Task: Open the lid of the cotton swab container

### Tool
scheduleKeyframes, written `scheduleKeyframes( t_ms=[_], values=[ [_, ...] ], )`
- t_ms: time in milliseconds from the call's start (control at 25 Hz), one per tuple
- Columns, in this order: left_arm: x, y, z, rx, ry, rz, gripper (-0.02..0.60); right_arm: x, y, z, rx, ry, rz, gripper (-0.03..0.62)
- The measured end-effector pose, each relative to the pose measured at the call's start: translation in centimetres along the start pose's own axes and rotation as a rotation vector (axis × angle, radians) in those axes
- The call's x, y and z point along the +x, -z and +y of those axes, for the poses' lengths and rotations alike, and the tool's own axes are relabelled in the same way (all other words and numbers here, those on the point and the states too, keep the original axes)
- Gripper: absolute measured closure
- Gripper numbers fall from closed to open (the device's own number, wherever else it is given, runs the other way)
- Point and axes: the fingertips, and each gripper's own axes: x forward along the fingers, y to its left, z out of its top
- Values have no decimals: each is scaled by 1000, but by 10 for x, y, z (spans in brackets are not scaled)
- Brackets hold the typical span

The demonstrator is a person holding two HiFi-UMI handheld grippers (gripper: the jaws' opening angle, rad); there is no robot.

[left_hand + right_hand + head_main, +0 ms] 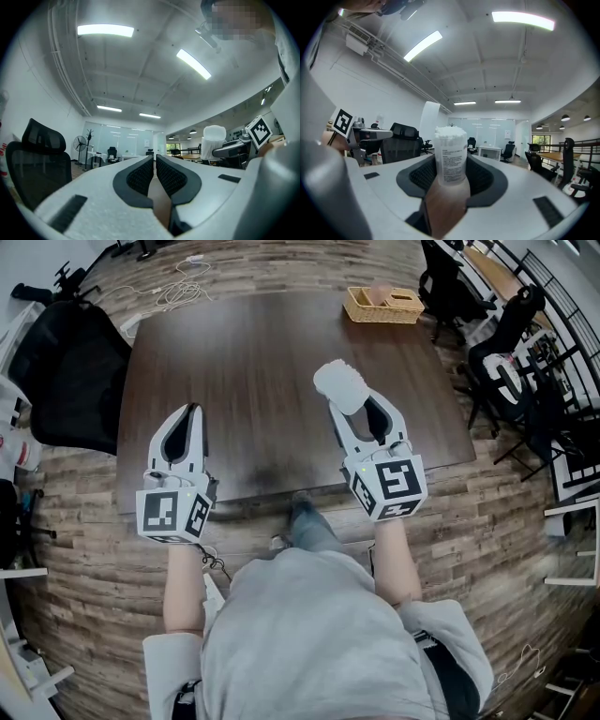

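Now the right gripper (368, 418) clamps the cotton swab container (450, 154) above the table (253, 362). Nearby, the left gripper (190, 414) is clenched, empty.

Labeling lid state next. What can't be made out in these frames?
- Lid on or off: the top of the swab container is only a white blob in both the head view and the right gripper view.
- Label print: right gripper view, too small to read.
- Contents of the basket: head view, too small.

Dark brown rectangular wooden tabletop (244, 381) stands on a wood-plank floor (94, 549). One tan woven basket (382, 306) sits at the tabletop's far right corner.
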Motion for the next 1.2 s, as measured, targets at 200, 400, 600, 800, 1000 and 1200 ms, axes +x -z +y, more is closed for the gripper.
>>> scheduleKeyframes(
  t_ms=[200, 400, 600, 800, 1000, 1200],
  values=[
    [-1, 1, -1, 20, -12, 7, 557, -7, 4, -10, 12, 42, 1, 407],
    [-4, 5, 1, 24, -20, 9, 557, -8, 7, -11, 17, 68, 3, 407],
    [-10, 4, -4, 10, -19, 12, 557, -18, 4, -13, 25, 85, 0, 407],
    [-9, 7, -3, 11, -20, 14, 557, -18, 8, -14, 32, 92, 1, 407],
    [-10, 8, -1, 8, -22, 16, 557, -16, 8, -12, 31, 94, 0, 408],
    [-10, 8, -1, 3, -22, 13, 557, -17, 6, -10, 26, 92, -5, 408]
  ],
)
